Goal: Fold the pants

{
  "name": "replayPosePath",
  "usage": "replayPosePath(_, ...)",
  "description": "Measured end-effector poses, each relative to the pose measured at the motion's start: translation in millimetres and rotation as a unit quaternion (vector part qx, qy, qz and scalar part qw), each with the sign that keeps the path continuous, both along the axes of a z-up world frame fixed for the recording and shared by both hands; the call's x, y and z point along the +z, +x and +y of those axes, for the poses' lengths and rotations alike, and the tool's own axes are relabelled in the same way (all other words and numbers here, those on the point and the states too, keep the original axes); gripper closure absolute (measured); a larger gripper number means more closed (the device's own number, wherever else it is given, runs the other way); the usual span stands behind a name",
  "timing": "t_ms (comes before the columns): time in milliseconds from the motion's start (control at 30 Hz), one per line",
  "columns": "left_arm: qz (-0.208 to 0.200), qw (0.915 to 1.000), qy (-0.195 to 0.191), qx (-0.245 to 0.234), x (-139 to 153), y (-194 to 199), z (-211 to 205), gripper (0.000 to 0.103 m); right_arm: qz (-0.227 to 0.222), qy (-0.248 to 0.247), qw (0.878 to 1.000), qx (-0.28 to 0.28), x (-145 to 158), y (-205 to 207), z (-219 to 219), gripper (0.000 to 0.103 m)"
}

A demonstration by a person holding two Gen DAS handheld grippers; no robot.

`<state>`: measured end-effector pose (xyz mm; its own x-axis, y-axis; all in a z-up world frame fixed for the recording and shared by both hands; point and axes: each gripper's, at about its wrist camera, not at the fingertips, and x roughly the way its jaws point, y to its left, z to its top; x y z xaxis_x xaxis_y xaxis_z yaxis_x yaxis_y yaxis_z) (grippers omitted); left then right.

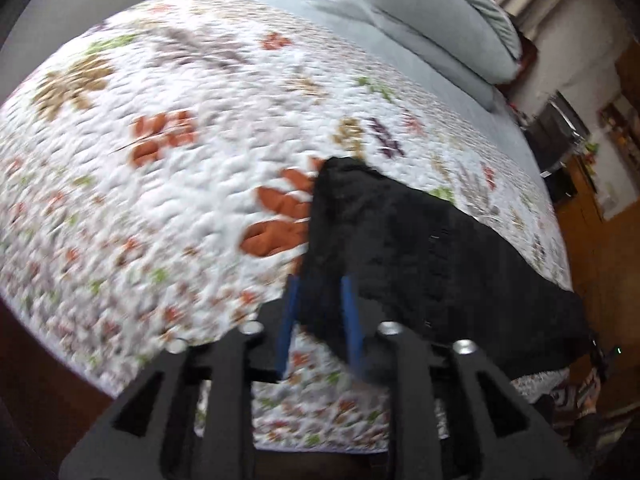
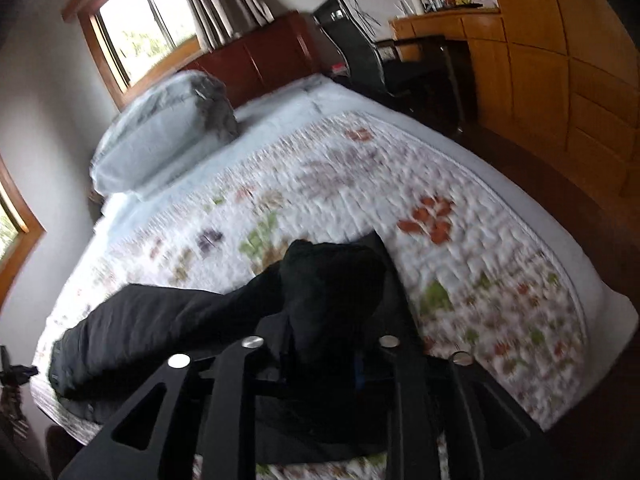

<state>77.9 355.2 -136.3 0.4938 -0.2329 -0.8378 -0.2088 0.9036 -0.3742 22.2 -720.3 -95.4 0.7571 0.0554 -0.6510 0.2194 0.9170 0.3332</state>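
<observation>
Clearly the black pants (image 1: 420, 248) are soft, limp cloth of modest weight, lying in a rumpled band along the near edge of the floral quilt (image 1: 180, 152) on the bed; they will sag and bunch wherever unsupported, so the waistband or the hems look like the best places to pinch. The left gripper (image 1: 320, 320) has its blue fingers (image 1: 289, 320) parted, a fold of cloth loose between them, not pinched. The right gripper (image 2: 324, 356) is buried under a bunched hump of fabric, so I cannot tell its grip.
</observation>
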Motion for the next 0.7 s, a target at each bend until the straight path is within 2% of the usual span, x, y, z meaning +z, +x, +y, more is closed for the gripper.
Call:
replayPosePath(33, 0.003, 0.9999, 0.009, 0.007, 0.5, -4.2, 0.5, 0.052, 0.008, -0.005, 1.0, -0.004, -2.4, -1.8, 1.4, 0.053)
replayPosePath(67, 0.004, 0.9997, 0.022, 0.014, 2.3, -9.0, -0.6, 0.037, 0.022, -0.018, 1.0, -0.014, -4.2, -5.1, 4.2, 0.034)
replayPosePath(100, 0.002, 0.9993, 0.033, 0.02, 3.8, -14.5, -3.0, 0.024, 0.028, -0.029, 0.999, -0.019, -5.7, -8.2, 6.7, 0.031)
replayPosePath(167, -0.001, 0.9989, 0.041, 0.023, 6.4, -22.7, -13.3, 0.014, 0.041, -0.048, 0.998, -0.021, -6.7, -15.4, 14.0, 0.02)
replayPosePath(267, -0.007, 0.9995, 0.029, 0.011, 4.3, -30.1, -36.8, 0.01, 0.055, -0.061, 0.996, -0.031, -5.2, -29.3, 23.3, 0.014)
replayPosePath(300, -0.001, 0.9996, 0.026, 0.006, 0.0, -30.3, -46.8, 0.007, 0.057, -0.059, 0.996, -0.035, -4.5, -34.6, 25.9, 0.014)
replayPosePath(433, 0.024, 0.9997, 0.005, 0.002, -21.3, -29.1, -78.5, 0.007, 0.057, -0.051, 0.996, -0.035, 2.8, -50.2, 40.2, 0.012)
replayPosePath(500, 0.013, 0.9996, -0.02, 0.011, -30.1, -26.0, -88.8, 0.007, 0.053, -0.05, 0.997, -0.031, 7.5, -56.1, 50.4, 0.012)
replayPosePath(633, 0.008, 0.9996, -0.017, 0.022, -43.7, -9.8, -101.3, 0.007, 0.033, -0.039, 0.999, -0.016, 16.8, -63.3, 70.8, 0.012)
replayPosePath(700, -0.002, 0.999, -0.032, 0.032, -47.9, -4.9, -102.9, 0.008, 0.029, -0.034, 0.999, -0.006, 19.1, -63.3, 80.4, 0.012)
